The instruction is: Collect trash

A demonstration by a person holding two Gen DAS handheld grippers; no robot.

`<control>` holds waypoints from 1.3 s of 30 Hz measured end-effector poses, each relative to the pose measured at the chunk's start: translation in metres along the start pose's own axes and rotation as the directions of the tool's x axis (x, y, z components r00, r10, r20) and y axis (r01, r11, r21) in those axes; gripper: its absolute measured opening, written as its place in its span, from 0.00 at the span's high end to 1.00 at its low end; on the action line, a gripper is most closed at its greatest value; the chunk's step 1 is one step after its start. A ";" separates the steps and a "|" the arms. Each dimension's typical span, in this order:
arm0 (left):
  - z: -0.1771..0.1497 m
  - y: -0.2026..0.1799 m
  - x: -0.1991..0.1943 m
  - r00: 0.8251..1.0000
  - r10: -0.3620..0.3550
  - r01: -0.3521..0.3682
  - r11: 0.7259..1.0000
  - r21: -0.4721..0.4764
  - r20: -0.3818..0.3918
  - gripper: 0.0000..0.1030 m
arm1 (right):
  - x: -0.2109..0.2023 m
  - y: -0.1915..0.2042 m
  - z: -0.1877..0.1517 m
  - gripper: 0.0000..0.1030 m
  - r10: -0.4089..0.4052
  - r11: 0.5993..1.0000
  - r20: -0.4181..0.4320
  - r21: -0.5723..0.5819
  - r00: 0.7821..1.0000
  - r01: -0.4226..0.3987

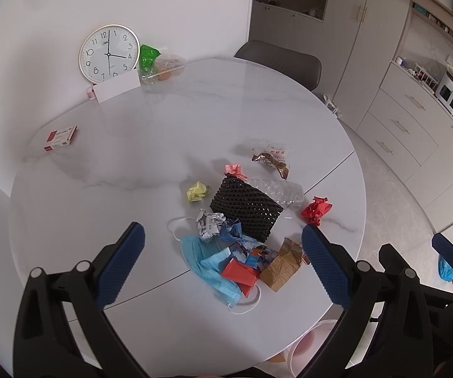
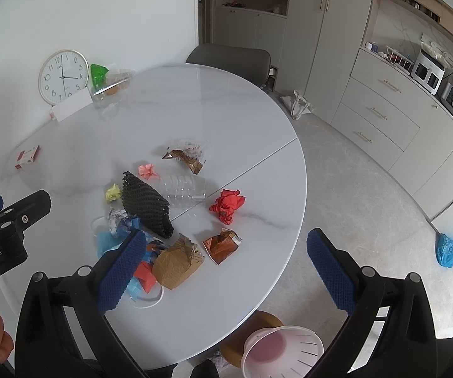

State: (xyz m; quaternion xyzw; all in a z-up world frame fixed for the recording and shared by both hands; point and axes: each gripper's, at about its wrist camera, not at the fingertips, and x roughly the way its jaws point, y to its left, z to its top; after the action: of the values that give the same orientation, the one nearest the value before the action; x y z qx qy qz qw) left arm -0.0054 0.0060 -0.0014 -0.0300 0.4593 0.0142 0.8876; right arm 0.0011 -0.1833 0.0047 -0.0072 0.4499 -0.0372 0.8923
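A pile of trash lies on the round white table (image 1: 132, 157): a black foam net (image 1: 245, 209), a clear plastic bottle (image 1: 281, 190), a blue face mask (image 1: 204, 261), a red packet (image 1: 242, 275) and a brown cardboard piece (image 1: 281, 267). Around them are red (image 1: 316, 210), yellow (image 1: 197, 191) and pink (image 1: 235, 170) paper balls and a snack wrapper (image 1: 272, 157). My left gripper (image 1: 223, 252) hovers open above the mask and pile, holding nothing. My right gripper (image 2: 226, 261) is open too, over the table's near right edge by a brown foil wrapper (image 2: 221, 245). A white basket (image 2: 284, 349) stands on the floor below.
At the table's far side stand a wall clock (image 1: 109, 53), a white card (image 1: 117, 88), a green bag (image 1: 148, 56) and clear packaging. A small red-and-white box (image 1: 60, 137) lies at left. A grey chair (image 2: 229, 58), cabinets, and a blue bag (image 2: 447, 250) on the floor are at right.
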 end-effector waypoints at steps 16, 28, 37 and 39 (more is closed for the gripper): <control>-0.001 0.000 0.000 1.000 0.002 -0.002 1.000 -0.001 -0.001 0.07 | 0.000 -0.001 -0.002 0.02 -0.001 1.000 -0.004 0.000 1.000 0.001; -0.003 0.000 0.000 1.000 0.002 -0.002 1.000 -0.001 -0.002 0.07 | 0.001 -0.001 -0.004 0.02 -0.001 1.000 -0.009 -0.001 1.000 0.001; -0.005 0.002 0.002 1.000 0.003 -0.003 1.000 -0.003 -0.005 0.07 | 0.001 0.000 -0.004 0.02 0.000 1.000 -0.012 -0.004 1.000 0.000; -0.005 0.002 0.001 1.000 0.004 -0.004 1.000 -0.004 -0.004 0.07 | 0.002 0.001 -0.004 0.02 0.000 1.000 -0.014 -0.005 1.000 0.000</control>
State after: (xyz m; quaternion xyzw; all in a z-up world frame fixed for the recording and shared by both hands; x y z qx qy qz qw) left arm -0.0088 0.0077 -0.0056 -0.0306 0.4613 0.0169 0.8865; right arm -0.0007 -0.1825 0.0003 -0.0093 0.4563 -0.0361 0.8891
